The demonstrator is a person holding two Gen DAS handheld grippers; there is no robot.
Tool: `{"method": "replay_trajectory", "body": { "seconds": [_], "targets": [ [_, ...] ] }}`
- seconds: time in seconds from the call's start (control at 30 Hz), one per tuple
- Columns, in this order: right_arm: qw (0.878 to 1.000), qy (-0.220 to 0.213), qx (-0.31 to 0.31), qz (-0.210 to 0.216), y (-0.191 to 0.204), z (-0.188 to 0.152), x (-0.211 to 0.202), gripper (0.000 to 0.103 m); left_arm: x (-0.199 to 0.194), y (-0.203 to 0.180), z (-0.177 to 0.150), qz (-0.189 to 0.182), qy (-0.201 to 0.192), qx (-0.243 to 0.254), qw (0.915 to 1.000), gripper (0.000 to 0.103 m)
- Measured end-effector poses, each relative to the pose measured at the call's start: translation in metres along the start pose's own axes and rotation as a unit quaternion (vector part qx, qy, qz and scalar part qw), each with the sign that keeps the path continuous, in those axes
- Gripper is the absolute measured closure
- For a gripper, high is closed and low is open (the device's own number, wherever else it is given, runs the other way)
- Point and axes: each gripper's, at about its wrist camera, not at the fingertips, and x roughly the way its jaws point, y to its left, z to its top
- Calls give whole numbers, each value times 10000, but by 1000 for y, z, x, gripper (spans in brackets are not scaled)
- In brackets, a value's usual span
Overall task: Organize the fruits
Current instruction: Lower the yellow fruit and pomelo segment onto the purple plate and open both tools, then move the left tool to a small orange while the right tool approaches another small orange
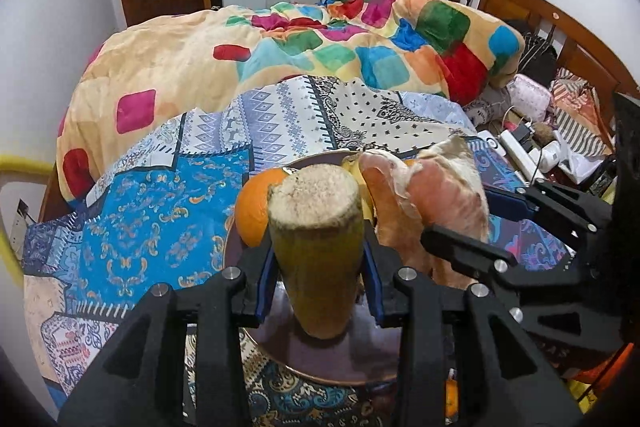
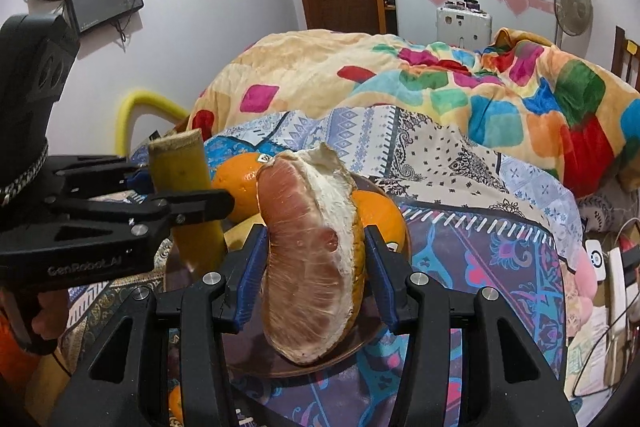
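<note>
My left gripper [image 1: 320, 283] is shut on a yellow-green cane piece [image 1: 316, 227] with a rough beige cut end, held upright over a dark round plate [image 1: 352, 367]. My right gripper [image 2: 316, 275] is shut on a peeled pink pomelo wedge [image 2: 304, 259], which stands on end above the same plate [image 2: 304, 371]. Whether either piece touches the plate I cannot tell. Two oranges [image 2: 240, 187] [image 2: 382, 217] sit at the plate's far side, one also in the left wrist view as an orange [image 1: 252, 211]. The grippers are side by side: the right gripper [image 1: 460, 219] with its wedge [image 1: 436, 195], the left gripper [image 2: 184, 191] with its cane [image 2: 180, 163].
The plate rests on a patterned blue and purple bedcover [image 1: 160, 219]. A bunched colourful quilt [image 1: 320, 39] lies behind it. Chargers, cables and clutter [image 1: 532, 147] fill the right side by the wooden headboard [image 1: 560, 27]. Another orange [image 2: 176, 403] lies low at the near left.
</note>
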Motion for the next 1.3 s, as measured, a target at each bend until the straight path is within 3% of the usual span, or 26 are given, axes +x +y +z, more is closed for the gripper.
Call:
{"method": "replay_trajectory", "body": {
  "seconds": [0.43, 0.53, 0.7, 1.03, 1.17, 1.3],
  "targets": [
    [9998, 53, -152, -107, -1, -3, -5, 54, 14, 3, 2, 147, 71, -29, 9999, 64],
    [9997, 21, -210, -151, 0, -3, -9, 51, 14, 1, -1, 189, 107, 23, 9998, 56],
    [9995, -19, -264, -195, 4, -6, -15, 50, 8, 2, -7, 198, 45, 4, 9998, 55],
    [9992, -288, -217, -173, 11, -2, -48, 50, -50, 10, -24, 204, -416, -378, 9982, 54],
    [9982, -519, -229, -187, 19, -3, -73, 48, -86, 9, -39, 312, -760, -482, 9954, 44],
    [9968, -743, -232, -188, 26, -7, -96, 39, -116, 6, -55, 372, -1016, -523, 9928, 37]
  ]
}}
